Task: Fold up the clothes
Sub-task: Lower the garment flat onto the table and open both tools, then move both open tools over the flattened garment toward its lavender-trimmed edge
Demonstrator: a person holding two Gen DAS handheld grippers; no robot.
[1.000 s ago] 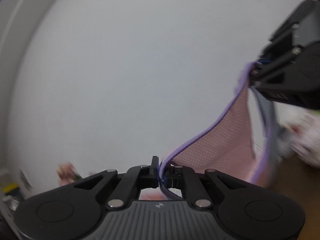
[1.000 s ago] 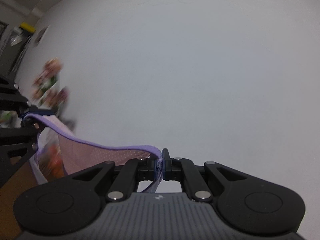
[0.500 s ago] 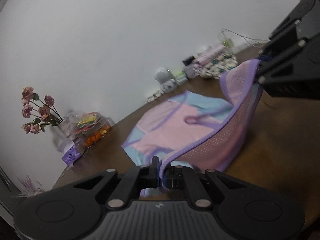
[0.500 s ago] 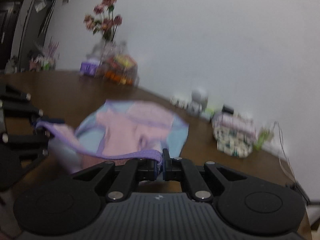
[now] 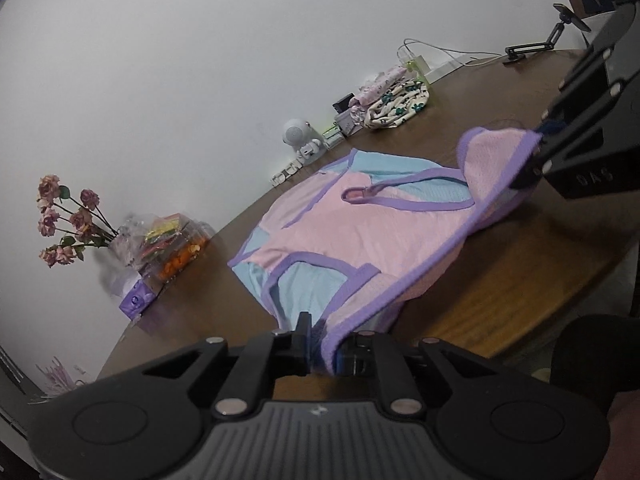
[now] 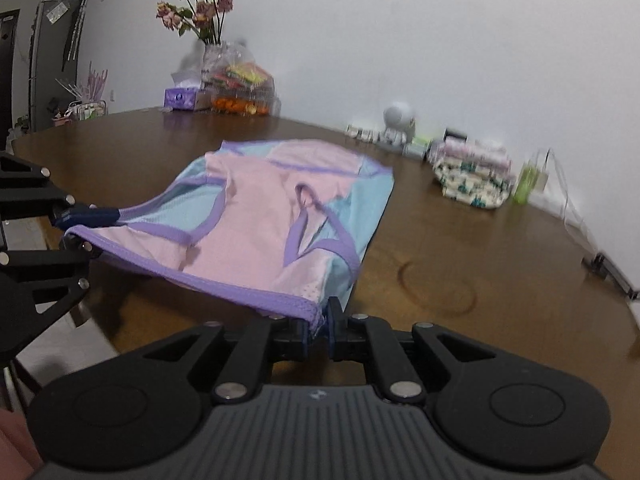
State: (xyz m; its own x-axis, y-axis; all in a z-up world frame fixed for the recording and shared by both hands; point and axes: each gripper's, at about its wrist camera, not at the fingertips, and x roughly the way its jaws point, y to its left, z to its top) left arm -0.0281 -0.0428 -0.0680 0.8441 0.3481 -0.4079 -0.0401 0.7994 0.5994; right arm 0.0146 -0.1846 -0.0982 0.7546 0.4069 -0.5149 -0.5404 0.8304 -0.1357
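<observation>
Across table, garment stretches lengthwise between both claws.

A brown wooden table is set against a white wall. At its far edge, pink flowers are stood beside a clear bag of snacks and a purple tissue box. Along the wall, a small white robot toy is seen, then a stack of folded patterned cloth and a green cup. A pale ring mark is left on the wood.
</observation>
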